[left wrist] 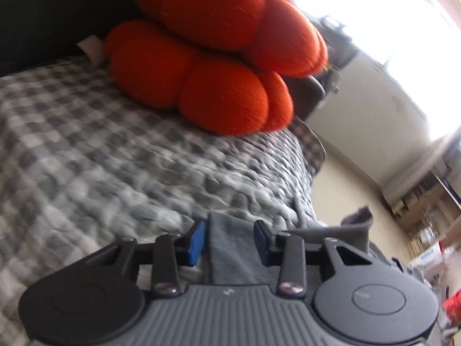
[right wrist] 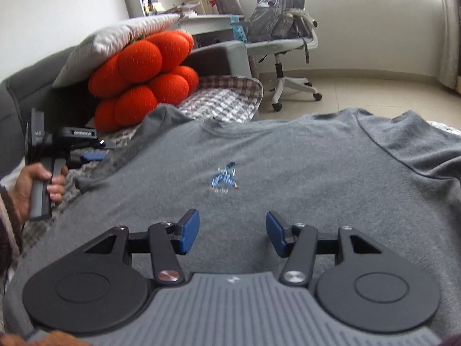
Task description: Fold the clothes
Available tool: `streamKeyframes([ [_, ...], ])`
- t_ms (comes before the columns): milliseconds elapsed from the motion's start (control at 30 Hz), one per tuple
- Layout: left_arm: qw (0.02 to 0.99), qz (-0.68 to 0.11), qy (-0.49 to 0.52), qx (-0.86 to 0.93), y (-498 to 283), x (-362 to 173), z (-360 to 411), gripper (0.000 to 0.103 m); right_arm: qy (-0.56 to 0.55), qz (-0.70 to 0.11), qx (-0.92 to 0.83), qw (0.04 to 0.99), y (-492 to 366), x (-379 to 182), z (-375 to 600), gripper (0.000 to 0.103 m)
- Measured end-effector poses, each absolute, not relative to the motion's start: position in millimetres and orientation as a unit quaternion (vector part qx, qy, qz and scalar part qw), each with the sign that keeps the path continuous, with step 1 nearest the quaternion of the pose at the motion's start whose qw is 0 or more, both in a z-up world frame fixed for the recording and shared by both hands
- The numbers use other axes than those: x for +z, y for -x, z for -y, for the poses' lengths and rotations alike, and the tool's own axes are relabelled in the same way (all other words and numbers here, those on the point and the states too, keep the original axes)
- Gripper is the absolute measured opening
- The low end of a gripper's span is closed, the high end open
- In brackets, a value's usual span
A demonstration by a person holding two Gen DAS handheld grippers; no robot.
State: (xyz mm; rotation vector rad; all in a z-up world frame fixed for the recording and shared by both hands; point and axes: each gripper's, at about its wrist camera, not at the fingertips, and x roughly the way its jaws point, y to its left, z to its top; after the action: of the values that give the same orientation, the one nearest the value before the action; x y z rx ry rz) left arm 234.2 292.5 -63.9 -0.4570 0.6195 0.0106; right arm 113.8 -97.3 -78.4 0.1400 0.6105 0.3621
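Left wrist view: left tool (left wrist: 229, 240), jaws apart, straddling the grey T-shirt's sleeve hem (left wrist: 230, 245), pads not yet pressing; orange cushion (left wrist: 207, 66) beyond.

Right wrist view: right tool (right wrist: 232, 235), jaws apart, hovering over T-shirt (right wrist: 259, 167) spread flat on the bed (right wrist: 222, 101), near the cushion. Step: gripping the sleeve. Next: close, fold inward.
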Motion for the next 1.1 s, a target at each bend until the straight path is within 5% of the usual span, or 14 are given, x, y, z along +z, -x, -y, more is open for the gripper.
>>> streamKeyframes([
  [133,0.929,-0.298,0.216,0.028,-237.1,-63.8,-287.9,0.005,-0.056,-0.299,0.173,0.937,-115.6,-80.5,97.3,0.056],
  [333,0.940,-0.253,0.219,0.072,-217.0,-44.0,-285.7,0.004,-0.047,-0.295,0.163,0.940,-117.7,-80.8,99.0,0.056],
  [667,0.927,-0.297,0.156,0.168,-215.4,-43.5,-282.7,0.007,-0.050,-0.296,0.149,0.942,-121.4,-82.1,106.6,0.059],
  [767,0.930,-0.276,0.165,0.178,-204.6,-32.9,-282.3,0.016,-0.050,-0.293,0.147,0.943,-119.3,-79.3,108.3,0.060],
  [833,0.934,-0.266,0.174,0.166,-195.9,-24.9,-278.6,0.032,-0.050,-0.291,0.146,0.944,-119.5,-78.2,110.2,0.061],
  [1100,0.942,-0.283,0.170,0.054,-162.1,-19.2,-248.2,0.032,-0.073,-0.292,0.139,0.944,-118.7,-72.5,118.6,0.061],
])
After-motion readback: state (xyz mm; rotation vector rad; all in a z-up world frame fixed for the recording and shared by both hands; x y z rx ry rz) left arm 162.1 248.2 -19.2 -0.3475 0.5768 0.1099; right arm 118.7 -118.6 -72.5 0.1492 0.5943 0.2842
